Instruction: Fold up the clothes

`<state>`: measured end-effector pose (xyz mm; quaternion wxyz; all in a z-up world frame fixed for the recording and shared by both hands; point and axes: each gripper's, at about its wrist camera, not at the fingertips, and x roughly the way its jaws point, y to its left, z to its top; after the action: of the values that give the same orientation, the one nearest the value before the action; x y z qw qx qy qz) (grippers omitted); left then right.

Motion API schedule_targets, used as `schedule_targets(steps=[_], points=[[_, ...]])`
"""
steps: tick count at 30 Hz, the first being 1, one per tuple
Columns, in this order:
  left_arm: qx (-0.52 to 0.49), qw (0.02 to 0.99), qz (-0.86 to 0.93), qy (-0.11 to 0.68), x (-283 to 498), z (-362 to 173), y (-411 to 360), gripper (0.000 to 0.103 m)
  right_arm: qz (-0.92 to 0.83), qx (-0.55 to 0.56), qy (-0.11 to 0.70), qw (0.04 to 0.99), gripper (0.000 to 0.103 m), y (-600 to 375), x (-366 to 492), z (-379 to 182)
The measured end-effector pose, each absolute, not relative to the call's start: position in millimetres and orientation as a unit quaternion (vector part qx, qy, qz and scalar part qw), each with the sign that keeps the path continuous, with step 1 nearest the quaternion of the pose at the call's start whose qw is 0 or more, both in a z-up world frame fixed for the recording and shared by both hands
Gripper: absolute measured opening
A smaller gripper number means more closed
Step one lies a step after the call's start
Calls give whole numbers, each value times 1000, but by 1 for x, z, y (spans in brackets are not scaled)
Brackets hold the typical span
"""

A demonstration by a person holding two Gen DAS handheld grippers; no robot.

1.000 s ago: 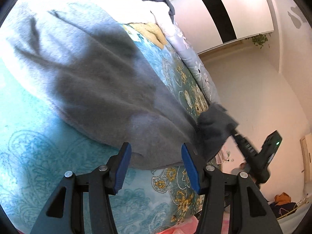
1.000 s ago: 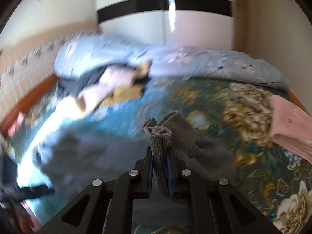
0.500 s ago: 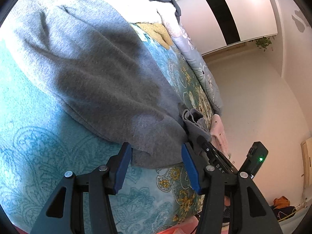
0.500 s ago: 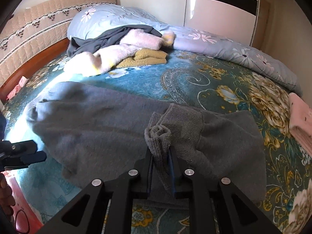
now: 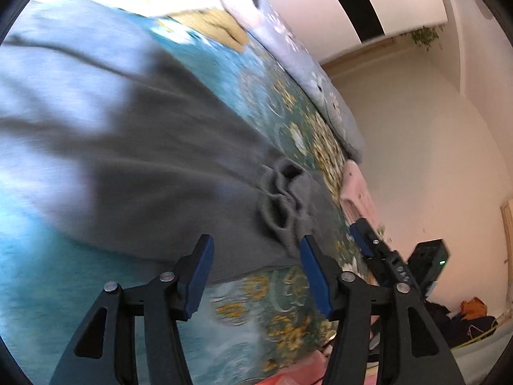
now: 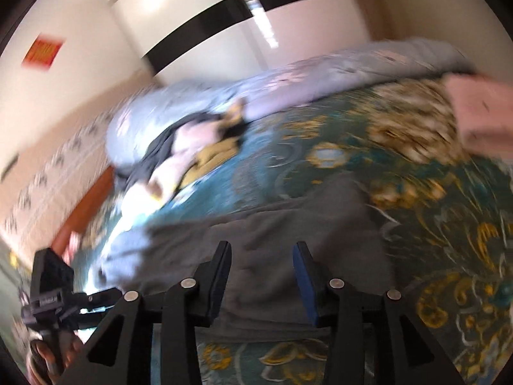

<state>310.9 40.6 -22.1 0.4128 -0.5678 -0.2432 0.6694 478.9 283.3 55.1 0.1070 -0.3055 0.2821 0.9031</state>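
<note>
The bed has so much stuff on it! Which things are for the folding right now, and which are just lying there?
For the folding:
grey sweater
its bunched cuff
left tongs, open
right tongs, open

Just lying there:
pink folded cloth
heap of clothes
blue quilt
flowery bedspread

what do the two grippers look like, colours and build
Both match: the left gripper and right gripper have matte black angular fingers on triangular cut-out linkages, silver round pivot pins, and blue pads lining the inner faces. Seen from the left wrist, the right gripper also carries a black box with a small green light. No cables or sleeves are visible.
</note>
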Motion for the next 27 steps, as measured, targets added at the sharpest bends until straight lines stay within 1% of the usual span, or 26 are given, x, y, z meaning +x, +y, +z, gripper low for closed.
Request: schedule_targets(steps=[1,3,6,9,11,12,13,15,18,20,23,26,27], points=[[-571,420,662,-245,310,-22,53,65,899,-305,294,110,44,288,483,49],[-579,417,659,-239,306,-24,76,67,891,-310,312,111,44,293,489,37],[-595,401,659,-226,299,-32,105,67,886,-314,322,111,44,299,497,27],[-612,391,645,-240,296,-43,123,66,885,-302,334,118,44,308,509,26],[-612,388,649,-234,299,-45,132,66,884,-293,342,122,44,314,516,26],[-613,381,655,-225,299,-45,136,56,884,-291,346,122,44,317,518,25],[-616,374,659,-216,300,-46,140,37,883,-289,349,122,44,318,520,24],[-624,361,664,-202,300,-49,144,17,881,-289,353,122,44,319,522,21],[-621,361,677,-160,300,-42,154,14,880,-289,358,121,44,321,525,19],[-607,379,685,-137,300,-24,156,14,880,-286,360,121,44,323,528,20],[-545,430,705,-145,302,18,143,14,882,-279,361,122,44,325,533,21],[-513,432,725,-157,304,28,120,14,878,-283,366,122,44,326,532,16],[-516,424,728,-157,304,21,114,14,876,-287,368,121,44,325,530,14]])
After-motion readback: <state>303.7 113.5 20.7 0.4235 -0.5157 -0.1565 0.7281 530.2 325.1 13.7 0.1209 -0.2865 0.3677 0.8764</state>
